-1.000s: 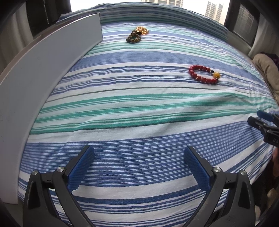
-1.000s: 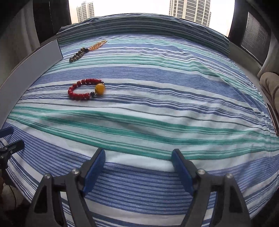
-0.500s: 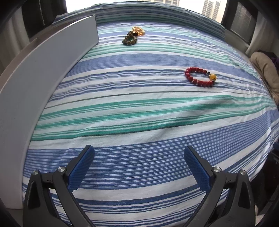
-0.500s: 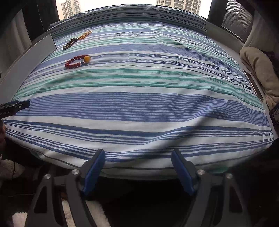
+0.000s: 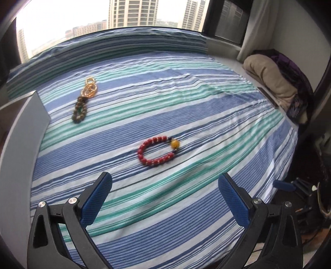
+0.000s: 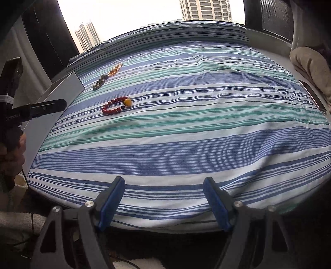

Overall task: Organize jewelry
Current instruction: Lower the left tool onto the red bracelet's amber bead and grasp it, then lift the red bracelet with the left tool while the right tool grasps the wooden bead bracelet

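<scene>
Striped bed (image 5: 186, 207) with blue, teal and white woven cover, lightly wrinkled. Red bracelet (image 5: 158, 153) of round glossy beads with one larger amber bead lies flat as an open loop near the bed's middle, ahead of the left tongs (image 5: 164, 195), whose blue textured pads stand wide apart and empty. Farther back, a brown-green bead bracelet (image 5: 79, 111) touches a golden bead bracelet (image 5: 90, 90). Right tongs (image 6: 164, 200) likewise spread, empty, over the bed's near edge. Grey flat panel (image 5: 22, 136) flanks the left side; folded beige blanket (image 5: 269, 80) on the right ledge; window (image 5: 82, 18) with towers behind.
</scene>
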The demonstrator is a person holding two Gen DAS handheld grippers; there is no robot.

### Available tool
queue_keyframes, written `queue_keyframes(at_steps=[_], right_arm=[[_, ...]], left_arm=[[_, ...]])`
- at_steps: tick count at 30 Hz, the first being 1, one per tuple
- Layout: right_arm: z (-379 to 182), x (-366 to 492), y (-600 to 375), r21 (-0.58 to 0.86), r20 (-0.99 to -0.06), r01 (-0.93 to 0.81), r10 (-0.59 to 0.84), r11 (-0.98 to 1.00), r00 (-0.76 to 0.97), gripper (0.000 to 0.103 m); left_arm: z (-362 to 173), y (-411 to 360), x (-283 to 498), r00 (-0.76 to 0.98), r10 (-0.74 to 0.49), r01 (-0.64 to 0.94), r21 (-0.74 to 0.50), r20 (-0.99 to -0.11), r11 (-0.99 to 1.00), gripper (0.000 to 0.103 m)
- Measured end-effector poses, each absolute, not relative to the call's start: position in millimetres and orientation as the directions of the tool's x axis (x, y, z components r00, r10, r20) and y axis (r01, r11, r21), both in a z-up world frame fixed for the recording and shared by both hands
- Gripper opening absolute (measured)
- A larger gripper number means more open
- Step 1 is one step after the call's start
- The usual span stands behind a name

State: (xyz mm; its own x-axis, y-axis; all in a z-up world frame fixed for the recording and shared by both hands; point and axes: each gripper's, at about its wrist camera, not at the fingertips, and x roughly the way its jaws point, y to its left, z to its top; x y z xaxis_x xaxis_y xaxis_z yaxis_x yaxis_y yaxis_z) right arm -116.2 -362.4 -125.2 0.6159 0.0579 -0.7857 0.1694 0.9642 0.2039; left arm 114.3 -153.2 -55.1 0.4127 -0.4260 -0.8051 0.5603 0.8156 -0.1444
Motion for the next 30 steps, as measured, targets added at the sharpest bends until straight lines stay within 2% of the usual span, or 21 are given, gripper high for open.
queue_keyframes(at_steps=[3,5,7,9,11,13,16,17,19,21,22,27,30], right_arm=[[-125.7,-117.3,-363.9,0.225,-0.780,0.183,0.065,0.957,0.623,0.080],[-124.2,-118.8,-364.8,0.233,-0.773,0.187,0.065,0.954,0.631,0.080],[-121.7,-121.9,-364.0,0.236,-0.765,0.185,0.065,0.954,0.640,0.080],[-119.7,-124.4,-363.8,0.239,-0.759,0.181,0.067,0.954,0.648,0.080],[-119.3,-126.7,-363.7,0.244,-0.755,0.178,0.071,0.953,0.652,0.080],[-119.8,-128.0,-365.1,0.245,-0.755,0.181,0.071,0.952,0.652,0.080],[-121.4,-128.9,-368.4,0.250,-0.756,0.191,0.068,0.949,0.651,0.080],[-121.7,-128.4,-370.3,0.252,-0.755,0.195,0.067,0.948,0.652,0.080],[-121.2,-127.3,-372.8,0.253,-0.755,0.199,0.065,0.947,0.653,0.080],[-119.0,-127.1,-374.1,0.254,-0.751,0.200,0.062,0.946,0.657,0.080],[-117.5,-127.5,-374.5,0.254,-0.749,0.200,0.061,0.946,0.660,0.080],[-110.1,-125.7,-378.5,0.259,-0.743,0.206,0.059,0.944,0.667,0.080],[-103.0,-117.2,-381.9,0.269,-0.741,0.188,0.079,0.945,0.666,0.080]], left_arm=[[-75.1,-185.9,130.4,0.363,-0.427,0.578,-0.159,-0.828,0.800,0.100],[-90.5,-205.4,139.8,0.337,-0.411,0.589,-0.150,-0.847,0.794,0.080],[-103.5,-219.3,148.6,0.329,-0.378,0.589,-0.125,-0.865,0.798,0.068],[-113.6,-225.6,157.4,0.337,-0.351,0.579,-0.101,-0.874,0.809,0.064],[-121.3,-228.0,165.8,0.326,-0.335,0.559,-0.106,-0.884,0.822,0.041],[-127.1,-226.3,170.3,0.300,-0.341,0.546,-0.132,-0.891,0.827,0.030],[-128.1,-231.1,169.1,0.332,-0.329,0.550,-0.103,-0.884,0.829,0.031],[-128.5,-233.0,168.6,0.341,-0.324,0.551,-0.091,-0.883,0.830,0.035],[-129.2,-236.9,169.2,0.352,-0.322,0.556,-0.081,-0.879,0.827,0.038],[-129.4,-238.6,168.4,0.374,-0.301,0.555,-0.048,-0.877,0.830,0.027],[-130.6,-241.7,170.2,0.384,-0.290,0.554,-0.032,-0.877,0.832,0.016],[-125.9,-213.6,169.8,0.351,-0.325,0.506,-0.114,-0.878,0.855,0.015],[-114.5,-178.9,157.3,0.388,-0.320,0.480,-0.106,-0.864,0.871,0.015]])
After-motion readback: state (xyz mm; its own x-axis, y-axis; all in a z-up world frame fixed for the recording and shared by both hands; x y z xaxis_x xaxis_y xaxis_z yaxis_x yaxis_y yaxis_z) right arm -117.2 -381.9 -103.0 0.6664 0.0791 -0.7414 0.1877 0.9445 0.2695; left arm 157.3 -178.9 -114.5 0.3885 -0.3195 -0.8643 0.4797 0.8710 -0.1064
